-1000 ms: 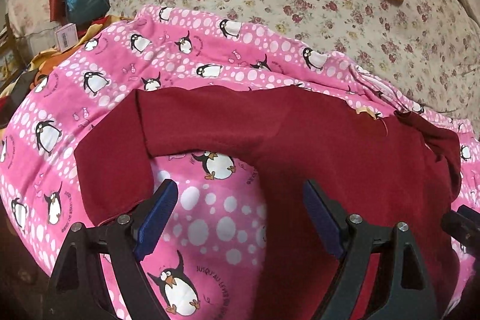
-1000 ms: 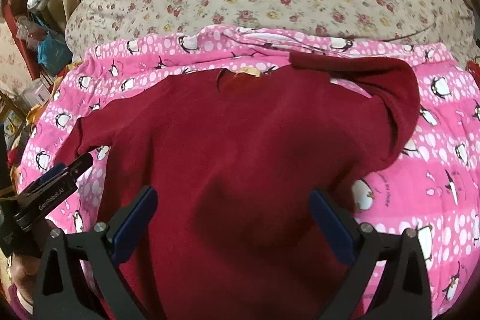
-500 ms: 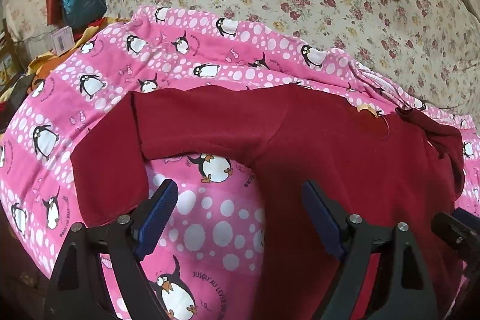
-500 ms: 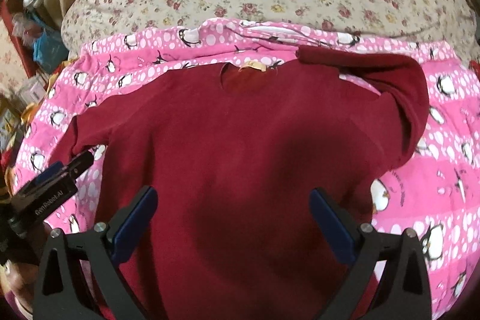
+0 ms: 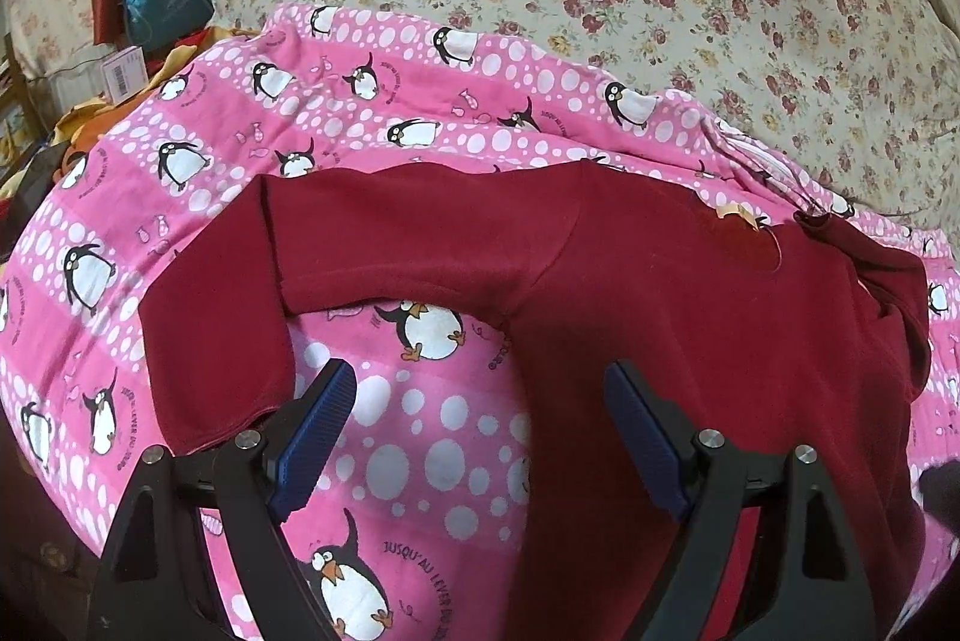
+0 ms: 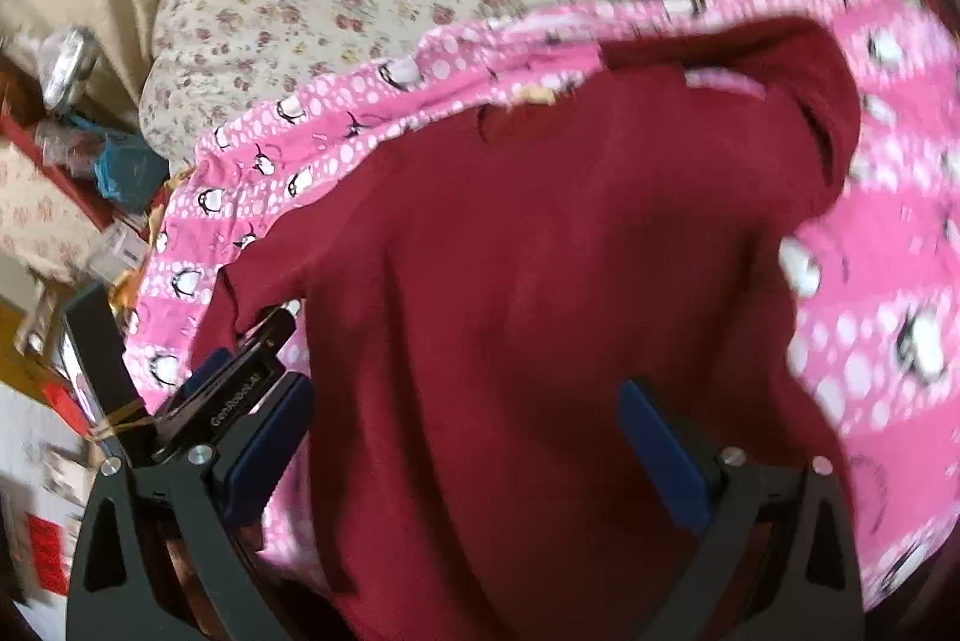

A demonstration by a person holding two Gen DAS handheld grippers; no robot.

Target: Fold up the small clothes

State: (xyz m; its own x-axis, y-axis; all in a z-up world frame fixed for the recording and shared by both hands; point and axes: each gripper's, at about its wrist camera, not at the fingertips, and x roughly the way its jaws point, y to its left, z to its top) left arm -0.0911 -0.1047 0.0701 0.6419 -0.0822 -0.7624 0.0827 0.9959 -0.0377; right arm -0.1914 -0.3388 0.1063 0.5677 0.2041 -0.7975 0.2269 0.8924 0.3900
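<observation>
Fingers [image 5: 324,437] of both grippers spread wide, empty, above maroon sweater [image 5: 690,317].

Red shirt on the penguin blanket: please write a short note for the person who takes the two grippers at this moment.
Left gripper: open, holds nothing, above the blanket near the left sleeve.
Right gripper: open, holds nothing, over the body of the red shirt; this view is blurred.
The shirt lies spread on the pink penguin blanket, collar away from you. The left sleeve bends down toward you; the right sleeve is doubled back at the shoulder.
Done: shirt laid out. Left: fold both sleeves in, then fold the body.
</observation>
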